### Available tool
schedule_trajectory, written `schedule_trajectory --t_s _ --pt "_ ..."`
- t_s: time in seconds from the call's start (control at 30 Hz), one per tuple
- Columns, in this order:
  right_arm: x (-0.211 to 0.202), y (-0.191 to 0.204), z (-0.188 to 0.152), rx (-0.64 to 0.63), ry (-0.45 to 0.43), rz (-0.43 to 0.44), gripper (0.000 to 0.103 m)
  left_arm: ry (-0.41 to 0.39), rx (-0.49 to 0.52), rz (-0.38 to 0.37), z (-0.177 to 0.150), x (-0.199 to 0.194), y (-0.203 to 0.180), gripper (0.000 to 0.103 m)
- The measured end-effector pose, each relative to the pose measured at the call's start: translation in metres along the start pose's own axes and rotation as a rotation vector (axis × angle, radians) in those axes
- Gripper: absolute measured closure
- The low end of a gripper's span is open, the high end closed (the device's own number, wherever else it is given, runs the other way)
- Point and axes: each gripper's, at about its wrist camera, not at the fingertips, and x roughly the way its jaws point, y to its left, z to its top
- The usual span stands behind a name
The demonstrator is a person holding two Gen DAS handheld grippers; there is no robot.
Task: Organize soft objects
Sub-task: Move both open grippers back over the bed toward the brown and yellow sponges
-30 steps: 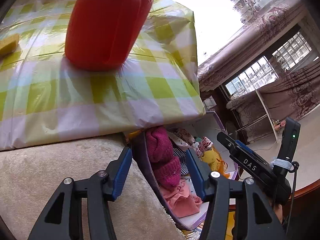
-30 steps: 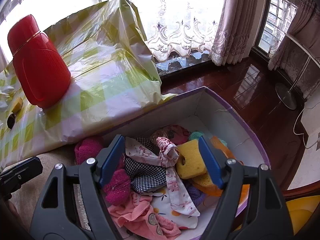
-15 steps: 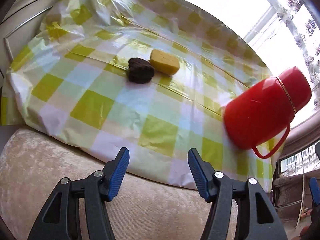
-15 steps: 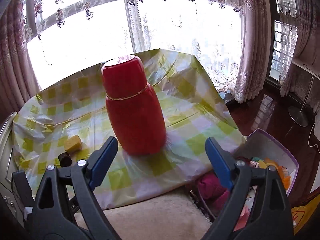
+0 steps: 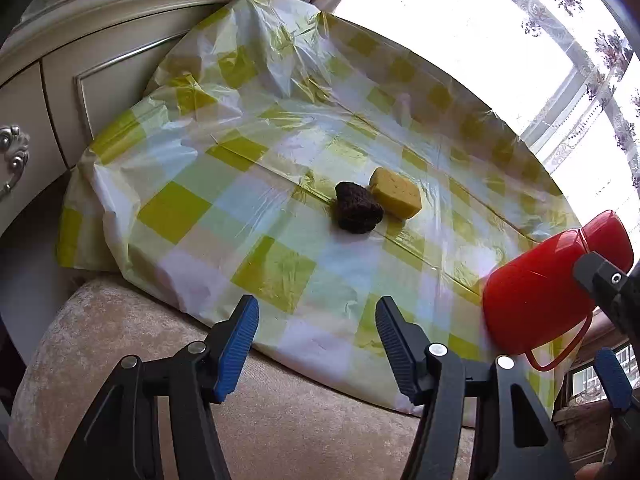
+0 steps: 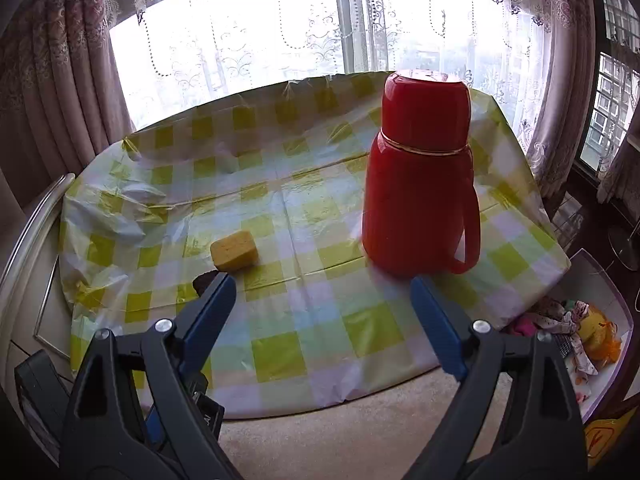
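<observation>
A yellow sponge (image 5: pixel 396 198) and a dark brown sponge (image 5: pixel 358 208) lie touching on the green-checked tablecloth (image 5: pixel 240 200). My left gripper (image 5: pixel 316 320) is open and empty, held over the cloth's near edge, well short of both sponges. In the right wrist view the yellow sponge (image 6: pixel 235 251) is ahead on the left. The brown sponge (image 6: pixel 204 280) peeks out behind my left-hand finger. My right gripper (image 6: pixel 320 284) stands wide open with nothing between its fingers. The purple-edged box (image 6: pixel 600 280) of soft cloths and toys sits low at the right.
A tall red thermos jug (image 6: pixel 420 184) stands on the cloth right of the sponges, close ahead of the right gripper. A cream cabinet (image 5: pixel 60 80) borders the table on the left. A beige cushioned surface (image 5: pixel 120 320) lies under both grippers. Curtained windows (image 6: pixel 280 40) are behind.
Both views have swung away from the box up to the tabletop. The sponges have come into view ahead of the left gripper. The right jaws have spread wider.
</observation>
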Motion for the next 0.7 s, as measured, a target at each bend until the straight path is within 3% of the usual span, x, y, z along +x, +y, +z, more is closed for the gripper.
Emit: schedule_trajectory --t_s 0.2,0.37,0.7 --pt "0.0 -0.003 0.003 0.007 0.009 0.005 0.013 0.004 0.017 -0.013 -0.002 -0.002 -0.003 0.041" --pt "-0.01 -0.027 0.002 0.025 -0.038 0.103 0.013 0.017 0.008 -0.007 -0.002 0.002 0.005 0.041" --pt "0.021 -0.07 -0.041 -0.091 0.061 0.118 0.013 0.027 0.01 0.019 -0.002 0.008 0.025 0.041"
